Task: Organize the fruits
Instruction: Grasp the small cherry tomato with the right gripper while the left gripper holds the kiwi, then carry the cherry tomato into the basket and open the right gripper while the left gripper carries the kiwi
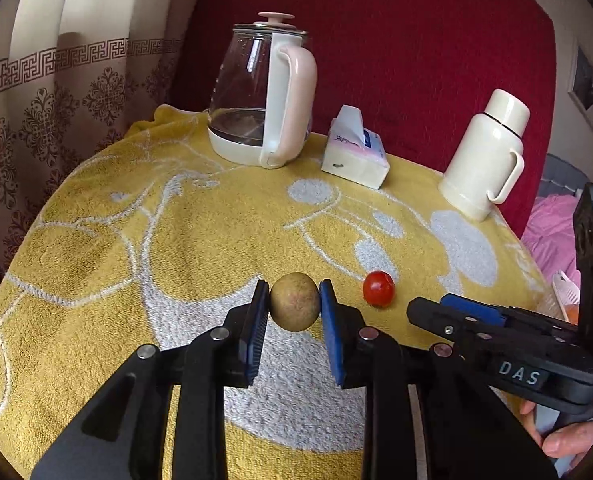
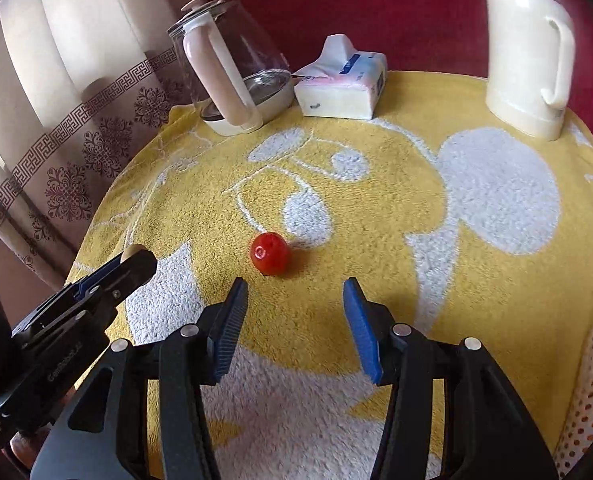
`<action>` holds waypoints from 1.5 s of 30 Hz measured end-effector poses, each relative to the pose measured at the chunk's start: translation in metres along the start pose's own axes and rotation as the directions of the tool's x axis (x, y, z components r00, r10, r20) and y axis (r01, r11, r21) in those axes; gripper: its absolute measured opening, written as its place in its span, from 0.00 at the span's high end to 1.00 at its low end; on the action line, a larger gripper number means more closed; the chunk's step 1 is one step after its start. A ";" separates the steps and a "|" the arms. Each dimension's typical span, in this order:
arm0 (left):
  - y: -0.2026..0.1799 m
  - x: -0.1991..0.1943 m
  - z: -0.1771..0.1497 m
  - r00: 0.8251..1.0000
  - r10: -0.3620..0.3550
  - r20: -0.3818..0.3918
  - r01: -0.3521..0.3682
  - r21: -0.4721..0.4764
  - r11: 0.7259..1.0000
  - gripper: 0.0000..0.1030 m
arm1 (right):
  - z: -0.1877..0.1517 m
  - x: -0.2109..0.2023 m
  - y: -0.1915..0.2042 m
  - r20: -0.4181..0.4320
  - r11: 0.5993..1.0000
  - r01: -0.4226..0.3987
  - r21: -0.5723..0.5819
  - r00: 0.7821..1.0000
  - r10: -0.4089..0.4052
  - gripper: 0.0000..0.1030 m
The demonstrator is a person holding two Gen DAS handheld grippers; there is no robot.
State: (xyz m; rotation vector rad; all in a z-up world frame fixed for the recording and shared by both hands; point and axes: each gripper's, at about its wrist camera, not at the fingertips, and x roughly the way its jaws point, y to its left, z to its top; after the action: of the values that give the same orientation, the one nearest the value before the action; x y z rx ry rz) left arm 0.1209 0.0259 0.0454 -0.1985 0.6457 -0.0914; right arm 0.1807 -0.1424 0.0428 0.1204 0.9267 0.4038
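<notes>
My left gripper [image 1: 295,300] is shut on a round tan-brown fruit [image 1: 295,301], held between its blue pads just above the yellow towel [image 1: 136,240]. A small red tomato [image 1: 379,289] lies on the towel just right of it. In the right wrist view the tomato [image 2: 270,254] lies a little ahead and left of my open, empty right gripper [image 2: 295,304]. The right gripper also shows at the right of the left wrist view [image 1: 432,312]. The left gripper enters the right wrist view at left [image 2: 136,260], with only a sliver of the fruit showing.
At the back of the towel stand a glass kettle with a pink handle [image 1: 262,92], a tissue pack [image 1: 356,156] and a cream thermos [image 1: 486,152]. A white perforated basket [image 2: 592,392] holding something orange sits at the right edge. A patterned curtain [image 1: 36,120] hangs left.
</notes>
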 end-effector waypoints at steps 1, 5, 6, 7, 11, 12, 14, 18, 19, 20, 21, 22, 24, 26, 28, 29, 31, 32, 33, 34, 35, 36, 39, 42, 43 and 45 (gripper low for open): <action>0.002 0.000 0.001 1.000 0.002 0.002 -0.002 -0.006 1.000 0.75 | 0.002 0.005 0.003 -0.007 1.000 -0.003 -0.007 1.000 0.003 0.56; 0.009 0.000 0.001 1.000 0.004 0.001 -0.004 -0.032 0.999 0.75 | 0.008 0.023 0.011 -0.023 1.000 0.006 -0.021 1.000 -0.006 0.62; 0.010 0.001 0.001 1.000 0.003 0.000 -0.003 -0.037 0.999 0.75 | 0.009 0.025 0.012 -0.024 1.000 0.010 -0.025 1.000 -0.010 0.62; 0.010 0.000 0.000 1.000 0.001 -0.001 -0.001 -0.041 0.999 0.75 | 0.011 0.028 0.013 -0.023 1.000 0.013 -0.028 1.000 -0.013 0.62; 0.011 0.000 -0.001 1.000 -0.003 0.000 0.003 -0.048 0.999 0.75 | 0.015 0.036 0.014 -0.024 0.999 0.027 -0.032 0.999 -0.028 0.62; 0.011 0.000 -0.001 1.000 -0.004 0.000 0.004 -0.049 0.999 0.75 | 0.016 0.038 0.014 -0.025 0.999 0.032 -0.032 0.999 -0.033 0.62; 0.012 0.000 -0.001 1.000 -0.008 -0.001 0.008 -0.053 0.999 0.75 | 0.016 0.042 0.015 -0.029 0.998 0.043 -0.039 0.999 -0.044 0.67; 0.013 0.001 -0.001 1.000 -0.004 -0.003 0.004 -0.059 0.998 0.75 | 0.017 0.045 0.017 -0.024 0.997 0.057 -0.053 0.998 -0.059 0.72; 0.013 0.001 -0.001 1.000 -0.004 -0.004 0.004 -0.060 0.998 0.75 | 0.017 0.044 0.018 -0.025 0.997 0.057 -0.055 0.998 -0.058 0.74; 0.013 0.001 -0.001 1.000 -0.005 -0.005 0.005 -0.061 0.998 0.75 | 0.017 0.043 0.019 -0.025 0.997 0.060 -0.058 0.998 -0.061 0.74; 0.013 0.001 -0.002 1.000 -0.006 -0.005 0.005 -0.060 0.998 0.75 | 0.016 0.042 0.019 -0.024 0.996 0.060 -0.061 0.998 -0.062 0.74; 0.012 0.001 -0.002 1.000 -0.007 -0.005 0.006 -0.058 0.998 0.75 | 0.015 0.040 0.020 -0.021 0.996 0.061 -0.063 0.998 -0.062 0.74; 0.011 0.001 -0.002 1.000 -0.014 -0.007 0.014 -0.058 0.998 0.75 | 0.012 0.034 0.022 -0.012 0.995 0.068 -0.068 0.998 -0.069 0.74; 0.011 0.003 -0.004 0.999 -0.032 -0.017 0.031 -0.064 0.997 0.75 | 0.009 0.027 0.023 0.004 0.994 0.080 -0.073 0.997 -0.080 0.74; 0.009 0.003 -0.005 0.999 -0.037 -0.022 0.036 -0.063 0.997 0.75 | 0.006 0.021 0.024 0.015 0.994 0.085 -0.074 0.996 -0.084 0.74; 0.008 0.003 -0.005 0.999 -0.037 -0.020 0.036 -0.058 0.998 0.75 | 0.004 0.017 0.024 0.016 0.994 0.086 -0.072 0.996 -0.085 0.74; 0.006 0.001 -0.005 0.999 -0.040 -0.015 0.039 -0.054 0.998 0.75 | -0.001 0.010 0.023 0.020 0.994 0.091 -0.064 0.996 -0.090 0.74; 0.006 0.001 -0.005 0.999 -0.040 -0.013 0.039 -0.052 0.998 0.75 | -0.004 0.006 0.021 0.020 0.994 0.095 -0.056 0.995 -0.094 0.74; 0.006 0.001 -0.005 0.999 -0.042 -0.013 0.041 -0.050 0.998 0.75 | -0.007 0.002 0.019 0.020 0.994 0.097 -0.048 0.995 -0.097 0.74; 0.005 0.001 -0.006 0.999 -0.046 -0.016 0.046 -0.049 0.998 0.75 | -0.010 -0.002 0.018 0.022 0.994 0.100 -0.038 0.995 -0.100 0.74; 0.005 0.002 -0.007 0.999 -0.051 -0.020 0.050 -0.047 0.998 0.75 | -0.013 -0.007 0.016 0.026 0.995 0.101 -0.027 0.995 -0.100 0.74; 0.003 0.004 -0.008 0.998 -0.050 -0.025 0.049 -0.042 0.998 0.75 | -0.016 -0.013 0.015 0.033 0.995 0.097 -0.017 0.995 -0.096 0.74; 0.000 0.004 -0.010 0.998 -0.054 -0.030 0.053 -0.034 0.998 0.75 | -0.026 -0.032 0.012 0.054 0.995 0.096 0.002 0.994 -0.096 0.74; -0.004 0.003 -0.010 0.998 -0.056 -0.023 0.055 -0.019 0.998 0.75 | -0.036 -0.053 0.009 0.079 0.995 0.100 0.017 0.992 -0.101 0.74; -0.005 0.003 -0.011 0.998 -0.056 -0.024 0.056 -0.015 0.998 0.75 | -0.039 -0.060 0.008 0.088 0.994 0.102 0.026 0.991 -0.104 0.74; -0.008 0.004 -0.013 0.998 -0.063 -0.031 0.063 -0.007 0.998 0.75 | -0.047 -0.074 0.002 0.103 0.993 0.102 0.052 0.989 -0.107 0.74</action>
State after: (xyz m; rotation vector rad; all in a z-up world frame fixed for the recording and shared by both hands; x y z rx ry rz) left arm 0.1158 0.0152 0.0348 -0.2238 0.6707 -0.1532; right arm 0.1030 -0.1726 0.0708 0.1335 0.8347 0.2760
